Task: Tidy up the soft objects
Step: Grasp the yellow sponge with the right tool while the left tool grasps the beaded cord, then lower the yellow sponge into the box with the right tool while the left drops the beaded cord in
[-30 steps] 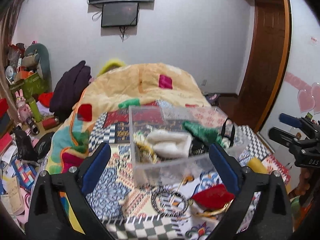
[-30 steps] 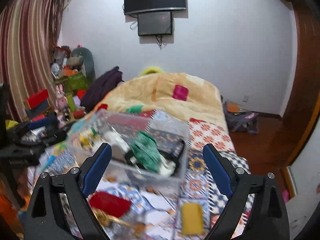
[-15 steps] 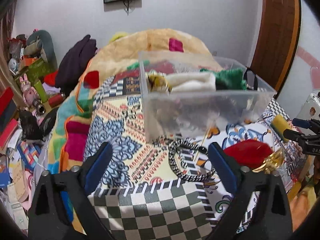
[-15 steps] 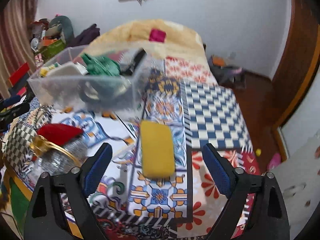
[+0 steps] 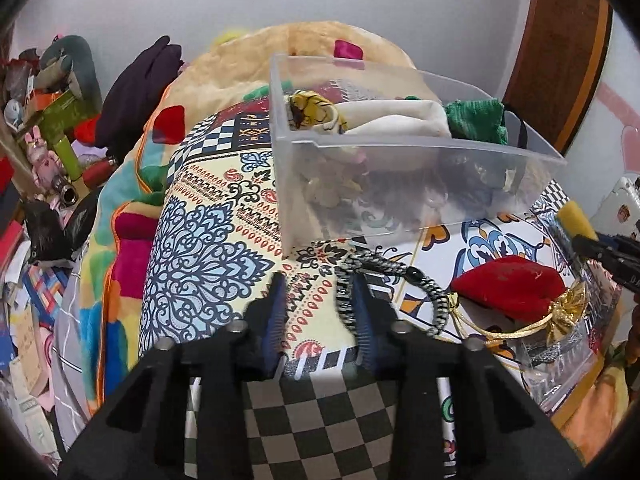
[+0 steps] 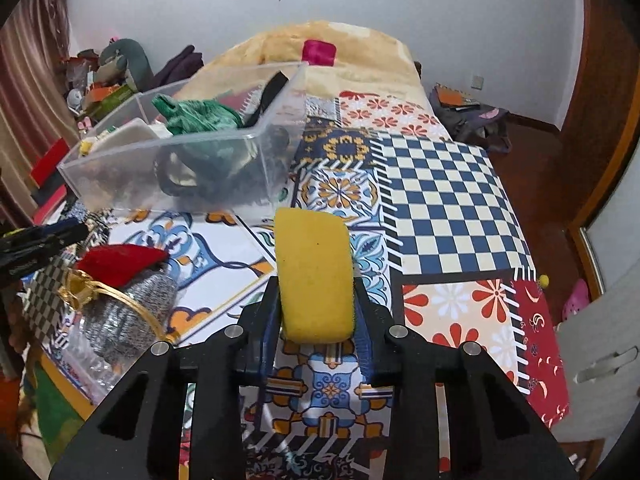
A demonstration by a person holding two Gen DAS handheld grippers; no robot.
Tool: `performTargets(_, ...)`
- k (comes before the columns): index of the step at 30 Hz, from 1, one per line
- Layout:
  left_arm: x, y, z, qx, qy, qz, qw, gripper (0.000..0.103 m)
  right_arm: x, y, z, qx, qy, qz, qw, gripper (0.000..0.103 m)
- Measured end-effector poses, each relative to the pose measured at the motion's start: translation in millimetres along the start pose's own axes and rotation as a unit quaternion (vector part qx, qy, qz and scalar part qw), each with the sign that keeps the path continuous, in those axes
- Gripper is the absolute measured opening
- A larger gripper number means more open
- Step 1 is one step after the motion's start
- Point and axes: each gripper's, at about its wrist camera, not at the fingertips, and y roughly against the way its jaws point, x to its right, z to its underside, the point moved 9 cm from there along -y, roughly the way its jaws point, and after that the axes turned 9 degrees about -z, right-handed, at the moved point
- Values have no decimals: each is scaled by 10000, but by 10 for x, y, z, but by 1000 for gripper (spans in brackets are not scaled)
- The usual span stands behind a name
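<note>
Two tongs: both narrowed, each on its own item.
Right tongs: pads pressed against both long sides of the yellow sponge.
Sponge axis: long axis runs straight ahead along the fingers, far end pointing toward the clear bin just beyond it.
Left tongs: jaws nearly together; right finger touches the black-and-white braided cord, a firm grip cannot be told.
Cord: looped on the patterned bedspread, just before the bin.
Right of left tongs: red pouch with gold bow.
</note>
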Motion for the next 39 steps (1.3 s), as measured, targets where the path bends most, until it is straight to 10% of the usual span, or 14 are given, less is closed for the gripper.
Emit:
performTargets(3, 49, -1, -1, 12, -130, -15, 9999, 6, -49, 35, -37, 91, 41, -46, 9999, 29)
performTargets(24, 137, 910, -777, 1477, -9, 143, 9889, 5, -687, 370, -869, 1176, 664, -507, 9895, 29)
performTargets(39, 435, 656, -1245, 1474, 106, 459, 9880, 5, -781, 136, -1279, 1354, 702, -384, 9876, 29)
